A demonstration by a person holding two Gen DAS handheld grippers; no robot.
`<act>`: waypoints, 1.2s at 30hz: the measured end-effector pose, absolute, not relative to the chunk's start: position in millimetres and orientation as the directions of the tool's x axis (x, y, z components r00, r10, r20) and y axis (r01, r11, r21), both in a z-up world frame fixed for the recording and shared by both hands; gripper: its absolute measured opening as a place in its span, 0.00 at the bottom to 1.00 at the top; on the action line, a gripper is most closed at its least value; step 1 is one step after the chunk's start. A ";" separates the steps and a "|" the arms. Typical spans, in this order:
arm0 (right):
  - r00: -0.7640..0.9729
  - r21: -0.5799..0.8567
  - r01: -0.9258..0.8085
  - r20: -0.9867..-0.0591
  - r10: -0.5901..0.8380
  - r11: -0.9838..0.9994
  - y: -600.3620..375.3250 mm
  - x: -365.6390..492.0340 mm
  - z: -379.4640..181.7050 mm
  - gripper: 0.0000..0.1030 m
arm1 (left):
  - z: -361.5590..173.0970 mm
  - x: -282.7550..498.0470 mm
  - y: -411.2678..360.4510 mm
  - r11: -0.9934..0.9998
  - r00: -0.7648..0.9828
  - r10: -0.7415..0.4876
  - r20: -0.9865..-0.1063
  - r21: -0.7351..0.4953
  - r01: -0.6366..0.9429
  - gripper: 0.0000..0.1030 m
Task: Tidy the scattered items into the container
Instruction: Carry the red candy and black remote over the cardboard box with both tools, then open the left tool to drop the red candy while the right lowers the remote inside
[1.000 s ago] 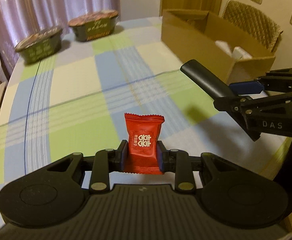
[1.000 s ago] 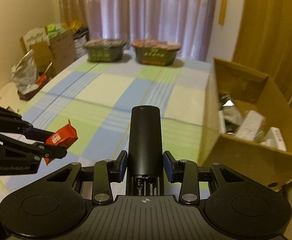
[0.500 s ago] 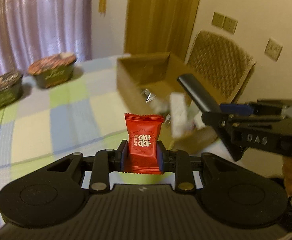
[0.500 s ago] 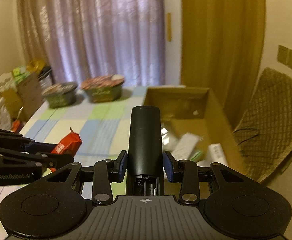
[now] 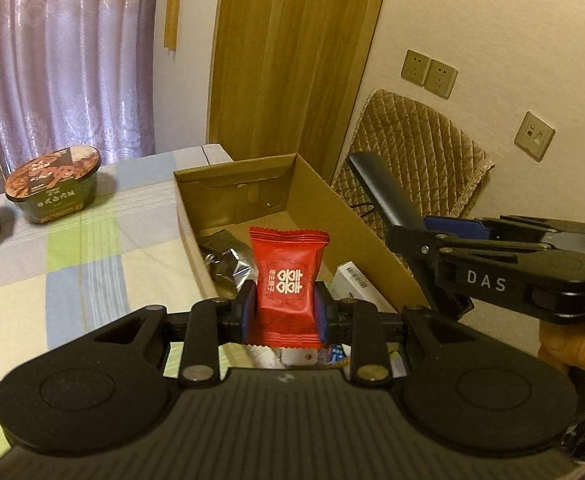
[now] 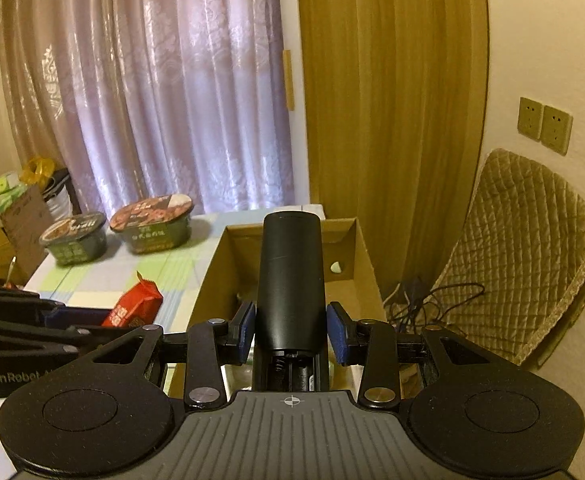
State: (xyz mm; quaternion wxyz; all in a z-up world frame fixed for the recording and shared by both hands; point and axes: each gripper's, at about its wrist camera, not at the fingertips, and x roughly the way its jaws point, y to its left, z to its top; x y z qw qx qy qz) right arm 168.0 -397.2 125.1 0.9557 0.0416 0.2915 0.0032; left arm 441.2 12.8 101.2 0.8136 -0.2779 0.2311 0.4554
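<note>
The left gripper is clamped down on a red candy packet, blue pads squeezing its lower half so the packet stands upright with its crimped top edge poking up. It's hanging right over the near end of the open cardboard box, not touching anything inside. Down in the box there's a crinkly silver-and-black wrapper and a white carton, plus a few small bits right under the gripper that are too hidden to make out.

The right gripper has a black remote sitting between its pads, long end pointing forward and up. Here's the thing though: in the right wrist view there's a visible gap between the remote and the pads on both sides, so the jaws look slightly parted rather than squeezing it tight. The remote's battery bay at the back is exposed. It's also up over the near end of the box, off to the right of the candy. A bit of the person's hand shows under that gripper in the left view.

Further out, two instant noodle bowls sit side by side on the checked cloth of the counter near the curtain. A quilted chair stands beside the box against the wall.
</note>
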 end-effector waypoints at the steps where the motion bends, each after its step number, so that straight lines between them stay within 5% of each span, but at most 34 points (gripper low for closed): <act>1: 0.830 0.084 0.018 -0.557 0.032 0.996 -398.3 168.9 124.6 0.39 | 100.0 444.1 14.2 0.432 0.479 0.610 -0.632 -0.241 -0.869 0.24; 34: 0.823 0.097 0.043 -0.568 0.020 0.994 -428.7 206.0 115.6 0.40 | 67.5 470.2 56.5 0.407 0.482 0.573 -0.664 -0.280 -0.869 0.24; 35: 0.822 0.098 0.044 -0.569 0.020 0.994 -429.7 206.6 114.4 0.39 | 66.4 471.7 57.8 0.406 0.478 0.575 -0.664 -0.275 -0.871 0.25; 36: 0.821 0.099 0.046 -0.571 0.019 0.994 -430.5 207.0 113.4 0.39 | 65.6 472.5 58.4 0.405 0.474 0.581 -0.662 -0.270 -0.874 0.39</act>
